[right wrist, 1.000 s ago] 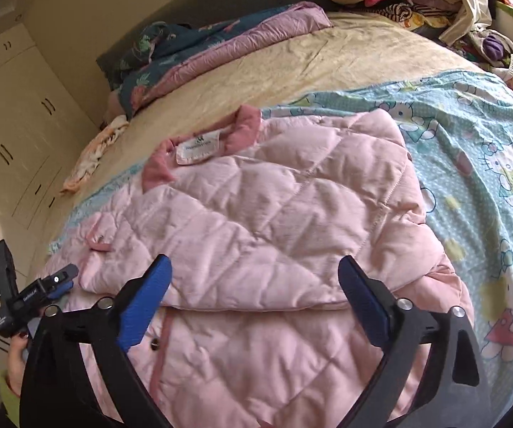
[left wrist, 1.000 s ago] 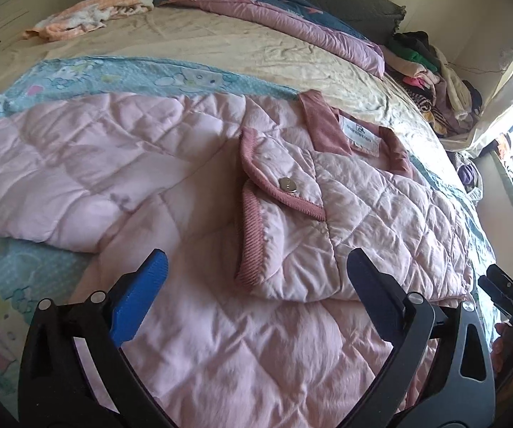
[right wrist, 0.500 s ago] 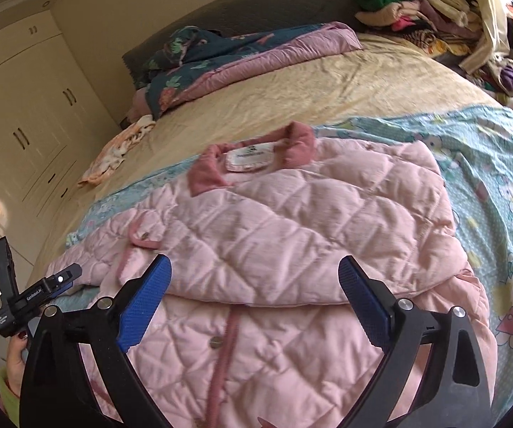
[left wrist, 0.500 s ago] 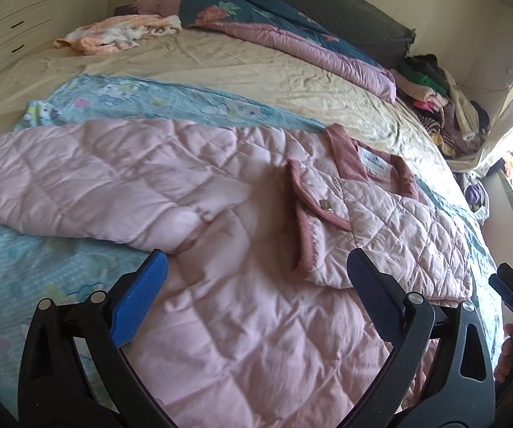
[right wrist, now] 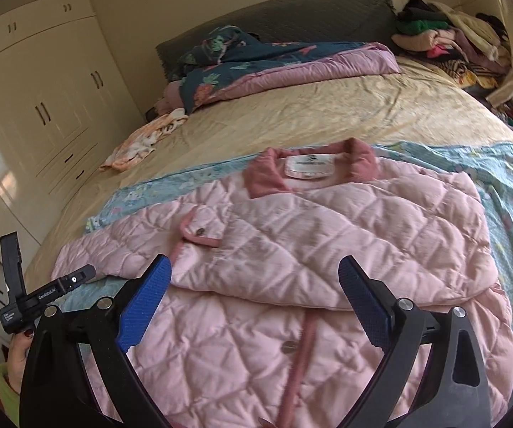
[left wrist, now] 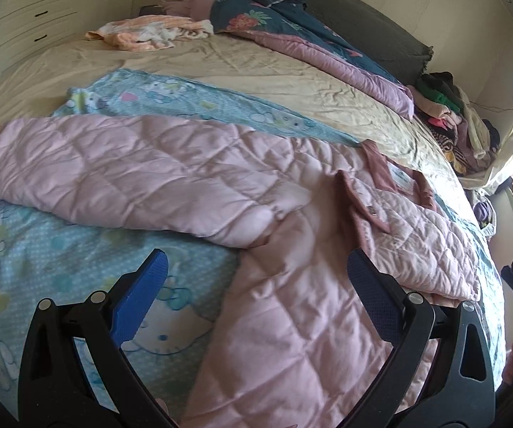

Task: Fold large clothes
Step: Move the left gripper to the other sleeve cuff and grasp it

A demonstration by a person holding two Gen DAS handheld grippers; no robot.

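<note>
Left gripper (left wrist: 254, 278) — blue-padded fingers spread wide apart, holding nothing — hovers above the pale pink quilted jacket (left wrist: 292, 321) spread on the light blue cartoon-print sheet (left wrist: 42, 267). One long sleeve (left wrist: 121, 178) extends ahead and to the left of these tongs; the folded-over half lies ahead to their right. Right gripper (right wrist: 254, 289) — fingers likewise apart and empty — hangs over the same jacket, whose darker pink collar (right wrist: 313, 169) with white label lies straight ahead, beyond the fingertips. A floral duvet (right wrist: 256, 64) lies bunched far beyond.
</note>
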